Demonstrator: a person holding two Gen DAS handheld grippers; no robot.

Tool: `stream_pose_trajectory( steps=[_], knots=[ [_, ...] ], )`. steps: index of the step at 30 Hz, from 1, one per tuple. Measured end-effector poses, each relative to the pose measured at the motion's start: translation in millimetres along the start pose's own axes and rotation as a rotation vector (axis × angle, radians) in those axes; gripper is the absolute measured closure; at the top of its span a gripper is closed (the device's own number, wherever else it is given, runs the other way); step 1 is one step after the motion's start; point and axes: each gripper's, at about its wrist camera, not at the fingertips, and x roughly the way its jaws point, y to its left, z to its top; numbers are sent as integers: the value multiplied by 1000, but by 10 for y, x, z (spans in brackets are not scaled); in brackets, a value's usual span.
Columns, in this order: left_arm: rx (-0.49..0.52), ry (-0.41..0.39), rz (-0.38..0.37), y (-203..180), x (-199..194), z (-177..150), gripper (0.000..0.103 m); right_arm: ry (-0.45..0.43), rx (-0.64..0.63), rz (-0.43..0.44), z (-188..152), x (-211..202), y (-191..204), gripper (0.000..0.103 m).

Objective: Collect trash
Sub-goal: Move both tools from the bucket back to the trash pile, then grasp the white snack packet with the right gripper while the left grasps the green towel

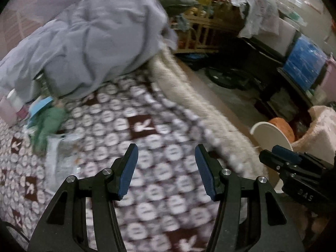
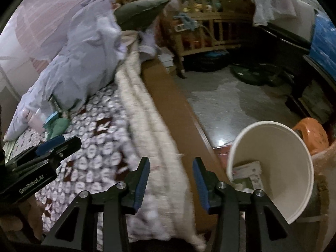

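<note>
We held both the left gripper (image 1: pixel 166 172) and right gripper (image 2: pixel 171 181) wide apart and empty; the white bin (image 2: pixel 271 168) beside the bed's edge could tip if bumped.

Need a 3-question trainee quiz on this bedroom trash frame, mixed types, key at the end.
1. True or false: the left gripper is shut on a wrapper.
2. What lies inside the white round plastic bin? A) printed paper scraps B) a shoe C) nothing
3. Fill in: the crumpled clear plastic wrapper lies on the ____-patterned brown and white blanket.

Key: 1 false, both the left and the right gripper are open and hold nothing; 2 A; 3 rabbit.
</note>
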Motion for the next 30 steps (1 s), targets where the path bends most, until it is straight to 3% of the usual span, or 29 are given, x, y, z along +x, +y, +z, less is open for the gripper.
stream_pose_trajectory(
  steps=[9, 21, 30],
  knots=[
    [-97, 10, 88, 804, -134, -158, 48, 35, -98, 84, 45, 216, 730, 54],
    [-258, 48, 218, 2203, -246, -471, 48, 144, -205, 203, -16, 732, 1725, 43],
    [-333, 46, 274, 2890, -350, -569, 48, 262, -189, 365, -23, 1343, 2525, 26]
  ],
)
